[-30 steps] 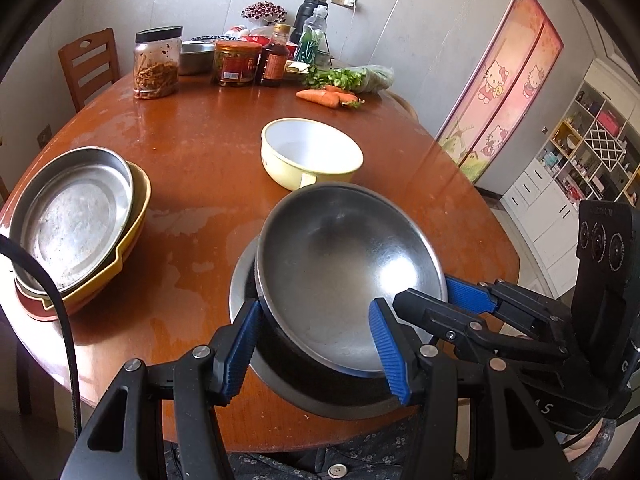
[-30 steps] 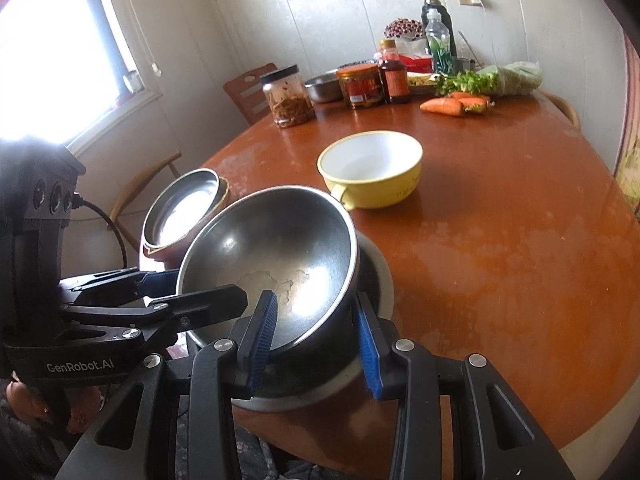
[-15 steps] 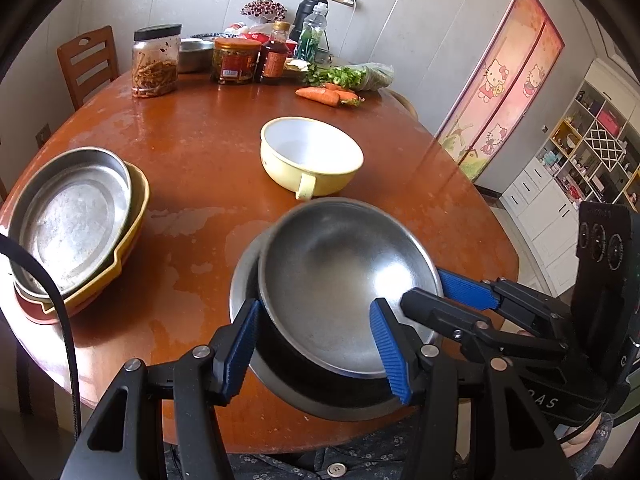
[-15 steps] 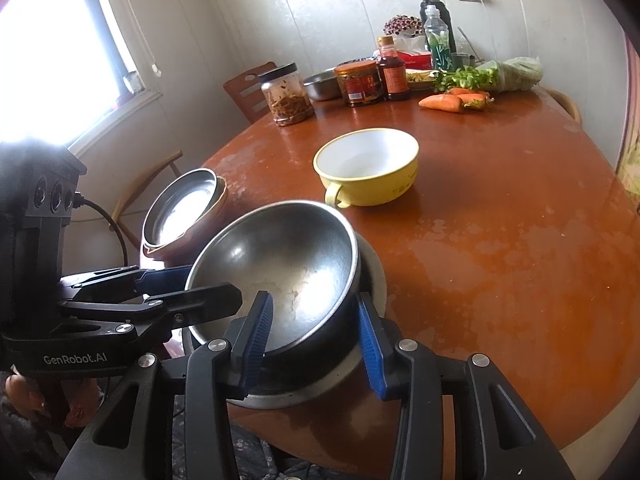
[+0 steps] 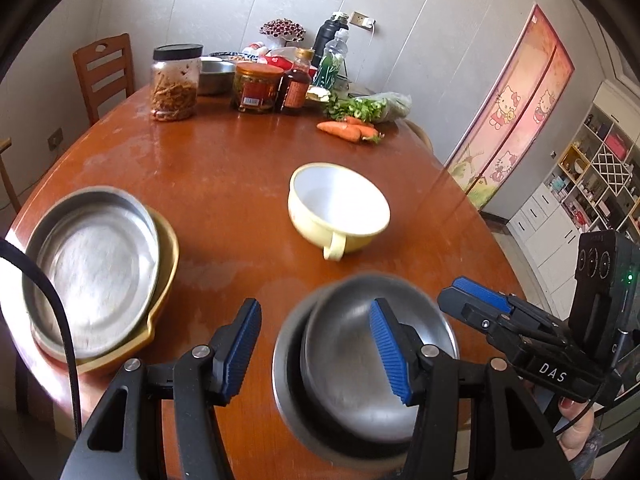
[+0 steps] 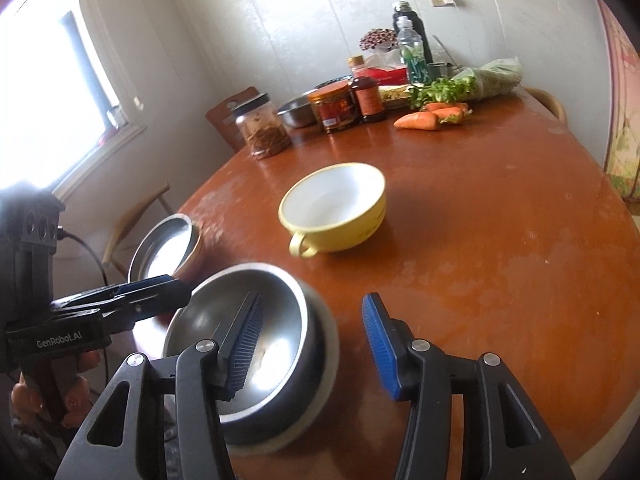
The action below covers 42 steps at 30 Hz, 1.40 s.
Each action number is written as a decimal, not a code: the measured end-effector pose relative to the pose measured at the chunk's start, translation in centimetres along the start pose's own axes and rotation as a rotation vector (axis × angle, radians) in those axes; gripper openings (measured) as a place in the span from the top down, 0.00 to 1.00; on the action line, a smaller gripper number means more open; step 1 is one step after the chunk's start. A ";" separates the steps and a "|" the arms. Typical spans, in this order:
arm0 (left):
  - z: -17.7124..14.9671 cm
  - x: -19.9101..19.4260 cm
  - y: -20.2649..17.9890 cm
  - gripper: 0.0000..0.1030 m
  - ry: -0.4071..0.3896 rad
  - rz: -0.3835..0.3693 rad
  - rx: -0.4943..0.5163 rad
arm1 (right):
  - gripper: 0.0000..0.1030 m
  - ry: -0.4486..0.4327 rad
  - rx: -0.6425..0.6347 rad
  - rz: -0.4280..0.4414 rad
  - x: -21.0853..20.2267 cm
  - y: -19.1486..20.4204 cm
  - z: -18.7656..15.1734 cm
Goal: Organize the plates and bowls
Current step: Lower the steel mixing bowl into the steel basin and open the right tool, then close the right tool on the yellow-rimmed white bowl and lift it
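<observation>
Bowl (image 6: 240, 344), "GenRobot.AI" claw (image 6: 144, 300) beside

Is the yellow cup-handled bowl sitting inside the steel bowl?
No, the yellow handled bowl stands alone on the wooden table, apart from the steel bowl.

At the far edge of the round wooden tabletop (image 5: 224, 160) a cluster of kitchen goods is gathered. A clear jar with a black lid (image 5: 175, 82), filled with brown strips, is set at the left of the cluster. Beside it a red-labelled jar (image 5: 256, 88) and a dark sauce bottle (image 5: 296, 88) are placed, touching or nearly so. Carrots (image 5: 347, 130) are laid just in front of bagged greens (image 5: 368, 107). A black flask (image 6: 404, 20) and a plastic bottle (image 6: 412, 56) are stood near the wall. A wooden chair (image 5: 105, 70) is seen behind the tabletop, and shelving (image 5: 600, 168) at the far right.
</observation>
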State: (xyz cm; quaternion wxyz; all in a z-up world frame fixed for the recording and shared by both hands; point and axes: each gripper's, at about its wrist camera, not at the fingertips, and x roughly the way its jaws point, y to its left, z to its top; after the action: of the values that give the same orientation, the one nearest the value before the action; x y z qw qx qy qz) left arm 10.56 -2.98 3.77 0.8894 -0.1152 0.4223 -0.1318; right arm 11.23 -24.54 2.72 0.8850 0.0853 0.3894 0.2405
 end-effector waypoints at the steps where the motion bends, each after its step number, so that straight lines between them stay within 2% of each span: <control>1: 0.6 0.4 0.0 0.45 -0.002 0.001 0.000 | 0.48 -0.005 0.004 0.000 0.2 -0.2 0.3; 7: 5.2 3.7 0.1 0.45 0.000 0.009 -0.008 | 0.48 0.016 0.040 0.007 3.3 -1.9 3.0; 12: 8.5 7.4 0.3 0.45 0.048 0.026 -0.017 | 0.48 0.052 0.068 0.031 5.9 -3.0 4.8; 21: 10.5 12.4 1.2 0.45 0.128 0.058 -0.024 | 0.48 0.096 0.078 0.029 9.6 -4.1 6.7; 25: 10.4 14.1 1.8 0.46 0.194 -0.015 -0.046 | 0.49 0.110 0.053 0.017 10.6 -4.0 6.8; 27: 10.2 14.4 1.7 0.46 0.209 -0.051 -0.054 | 0.49 0.115 0.041 0.015 10.9 -3.9 6.8; 34: 10.0 13.5 1.6 0.46 0.193 -0.065 -0.061 | 0.49 0.101 0.004 -0.003 10.5 -3.0 7.0; 42: 10.1 10.1 1.1 0.46 0.122 -0.075 -0.054 | 0.49 0.045 -0.054 -0.009 8.1 -1.0 7.7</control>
State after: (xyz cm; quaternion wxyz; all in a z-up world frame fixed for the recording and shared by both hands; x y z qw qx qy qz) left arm 24.71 -4.37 2.36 0.8530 -0.1467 0.4746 -0.1602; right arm 21.95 -21.14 2.40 0.8792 0.0544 0.4029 0.2487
